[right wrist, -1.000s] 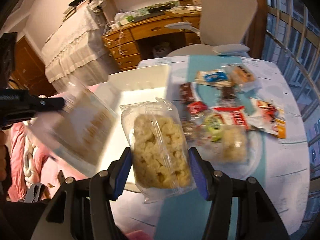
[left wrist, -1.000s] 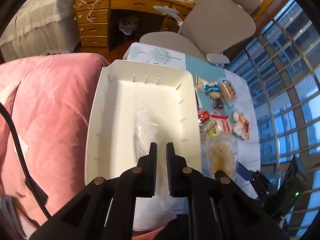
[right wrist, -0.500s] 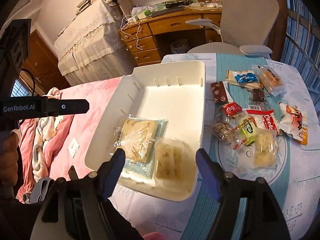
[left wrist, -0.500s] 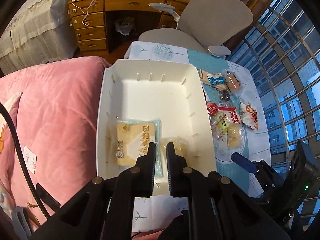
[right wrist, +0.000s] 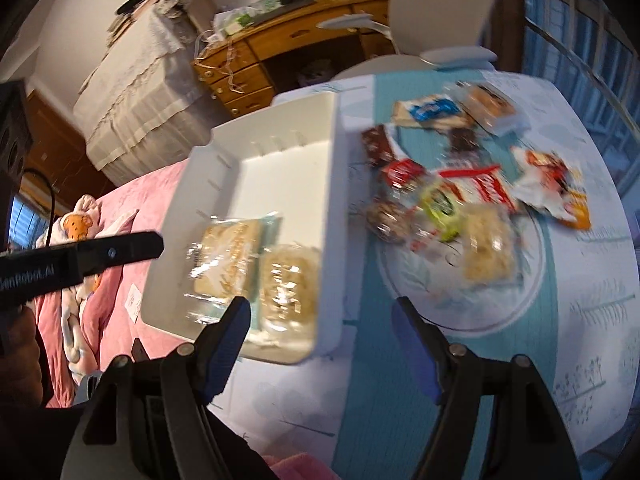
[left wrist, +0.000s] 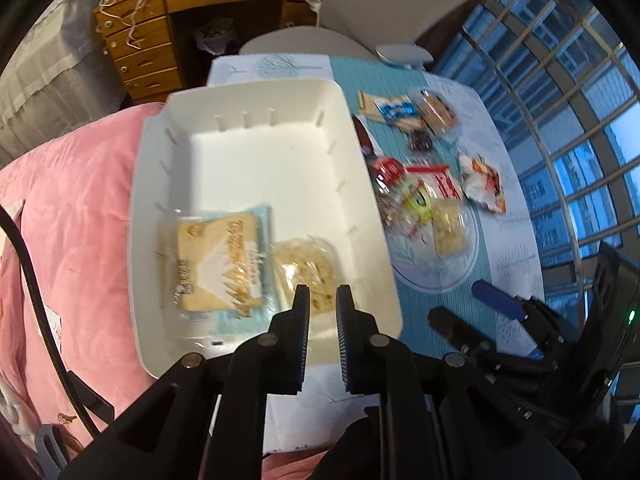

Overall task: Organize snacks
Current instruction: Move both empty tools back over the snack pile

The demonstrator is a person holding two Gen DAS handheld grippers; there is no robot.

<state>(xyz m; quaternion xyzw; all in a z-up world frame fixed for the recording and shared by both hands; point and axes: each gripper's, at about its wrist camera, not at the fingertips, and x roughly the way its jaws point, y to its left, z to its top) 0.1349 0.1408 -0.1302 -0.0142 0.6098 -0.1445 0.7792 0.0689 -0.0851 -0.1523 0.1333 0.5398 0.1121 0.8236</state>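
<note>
So the white bin point(left wrist: 256, 168) sits at the left edge of the table point(right wrist: 460, 368), partly over the pink bedding point(left wrist: 72, 216), and two snacks are lying flat at its near end: a toast-style pack point(left wrist: 222, 258) with a pale blue wrapper on the left, and a clear bag of pale puffed pieces point(left wrist: 306, 268) touching it on the right. The rest of the bin is bare.

To the right of the bin, the loose snack pile point(right wrist: 452, 196) is spread over a round plate pattern on the teal-and-white tablecloth (red wrappers, a green-labelled one, a blue-labelled pack further back, an orange-and-white bag off to the right; it's all a bit blurry).

The left hand-held gripper point(left wrist: 322, 300) hangs over the near end of the bin with its jaws nearly together and just starting to part, nothing between them. The right hand-held gripper point(right wrist: 320, 320) is over the bin's near right corner, jaws well apart and empty.

Behind it all there's a wooden desk point(right wrist: 296, 40) and a grey office chair point(left wrist: 384, 4).
</note>
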